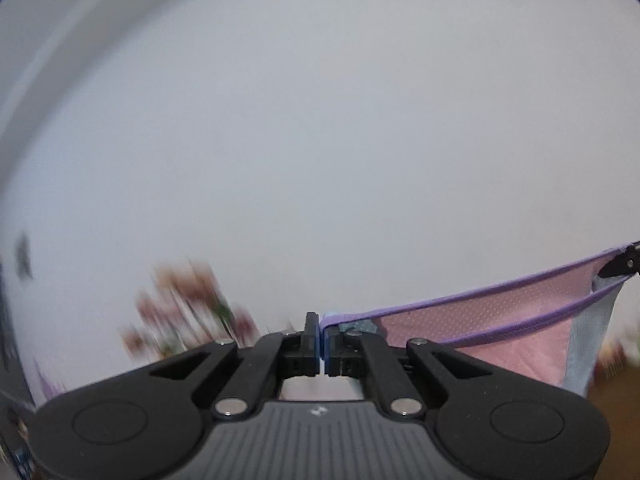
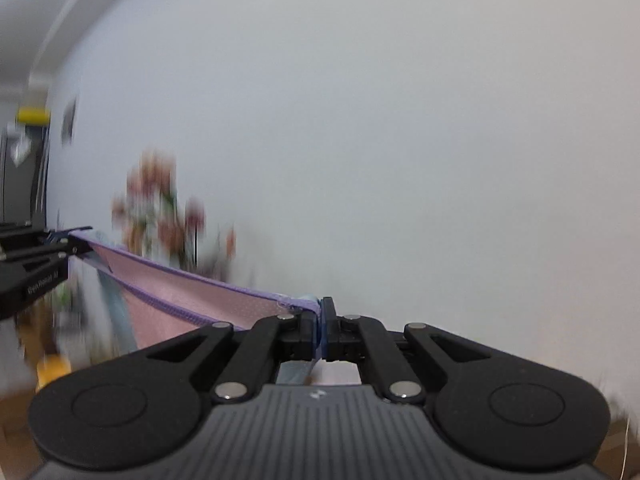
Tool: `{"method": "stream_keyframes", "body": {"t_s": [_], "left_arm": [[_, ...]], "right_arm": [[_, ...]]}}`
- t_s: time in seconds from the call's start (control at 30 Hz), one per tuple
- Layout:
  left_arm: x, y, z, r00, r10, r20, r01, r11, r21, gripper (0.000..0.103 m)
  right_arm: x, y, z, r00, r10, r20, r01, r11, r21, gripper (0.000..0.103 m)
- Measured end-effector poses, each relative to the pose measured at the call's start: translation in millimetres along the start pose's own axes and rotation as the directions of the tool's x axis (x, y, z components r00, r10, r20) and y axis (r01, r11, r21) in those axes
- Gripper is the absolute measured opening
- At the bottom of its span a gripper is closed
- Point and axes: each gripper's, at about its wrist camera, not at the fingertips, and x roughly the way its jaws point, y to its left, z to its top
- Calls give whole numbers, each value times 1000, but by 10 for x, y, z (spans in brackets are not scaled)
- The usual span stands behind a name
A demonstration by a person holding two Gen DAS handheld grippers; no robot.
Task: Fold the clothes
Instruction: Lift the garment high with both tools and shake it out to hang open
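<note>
Left wrist view shows the left gripper [image 1: 322, 344] clamped on the pink garment [image 1: 500, 320], which stretches rightward. Its long axis ends at the right gripper [image 2: 320, 330], likewise clamped on its corner.

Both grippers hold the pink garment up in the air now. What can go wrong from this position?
1. Each gripper, left and right, pinches only the purple trim at one end of the pink garment; a tug could pull it free.
2. The trim sags in two separate bands between the grippers, so the layers may fold unevenly.
3. The blurred flowers seem close behind; the swinging cloth might catch them.
</note>
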Motion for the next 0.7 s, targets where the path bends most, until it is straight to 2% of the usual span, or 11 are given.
{"method": "stream_keyframes", "body": {"t_s": [0.07, 0.1, 0.23, 0.33, 0.43, 0.57, 0.7], "left_arm": [[-134, 52, 263, 997, 18, 71, -18, 1000, -13, 1], [-188, 56, 348, 995, 33, 93, -33, 999, -7, 1], [-334, 49, 397, 987, 77, 141, -82, 996, 26, 1], [-410, 55, 411, 982, 100, 159, -107, 993, 39, 1], [-450, 91, 438, 978, 111, 176, -112, 994, -7, 1], [-320, 168, 359, 972, 131, 195, -105, 985, -138, 1], [152, 214, 133, 984, 118, 132, -82, 965, -250, 1]], "right_arm": [[-97, 61, 330, 997, -16, 77, 16, 1000, -5, 1], [-109, 94, 411, 996, -15, 88, 15, 1000, -9, 1], [-115, 230, 534, 995, -7, 101, 13, 998, -59, 1], [-176, 261, 597, 992, 14, 128, -7, 999, -52, 1], [-192, 313, 630, 988, 31, 149, -26, 999, -39, 1], [-96, 369, 633, 979, 57, 194, -57, 998, -6, 1], [424, 370, 559, 986, 69, 151, -80, 994, 69, 1]]}}
